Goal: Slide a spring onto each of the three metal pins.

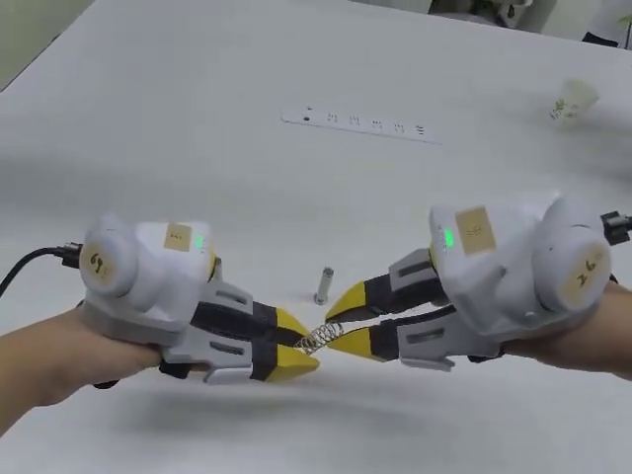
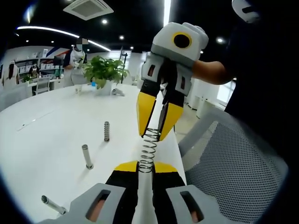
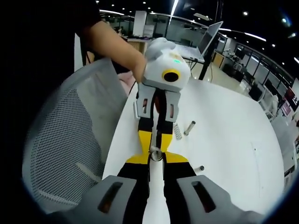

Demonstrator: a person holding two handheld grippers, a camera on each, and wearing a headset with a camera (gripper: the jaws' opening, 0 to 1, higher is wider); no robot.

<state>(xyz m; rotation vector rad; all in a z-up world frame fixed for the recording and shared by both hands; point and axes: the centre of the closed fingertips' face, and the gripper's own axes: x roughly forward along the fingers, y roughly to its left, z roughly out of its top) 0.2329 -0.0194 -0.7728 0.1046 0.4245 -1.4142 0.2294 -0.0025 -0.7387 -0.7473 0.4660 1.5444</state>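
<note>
A thin coiled steel spring (image 2: 149, 151) spans two pairs of yellow-tipped fingers. The left gripper (image 2: 145, 167) clamps one end and the right gripper (image 2: 152, 135) pinches the other. Beyond the fingers, the smooth white surface (image 2: 46, 135) carries three slim metal rods: a coil-sleeved pin (image 2: 106, 131), a bare upright pin (image 2: 86, 156) and a fallen pin (image 2: 51, 204).

In the lower middle, the spring (image 1: 320, 338) lies between the left gripper (image 1: 308, 349) at lower left and the right gripper (image 1: 334, 328) at lower right. A pin (image 1: 324, 284) stands just behind it.

White table (image 1: 217, 207), mesh chair (image 2: 233, 161), potted plant (image 2: 105, 71)
</note>
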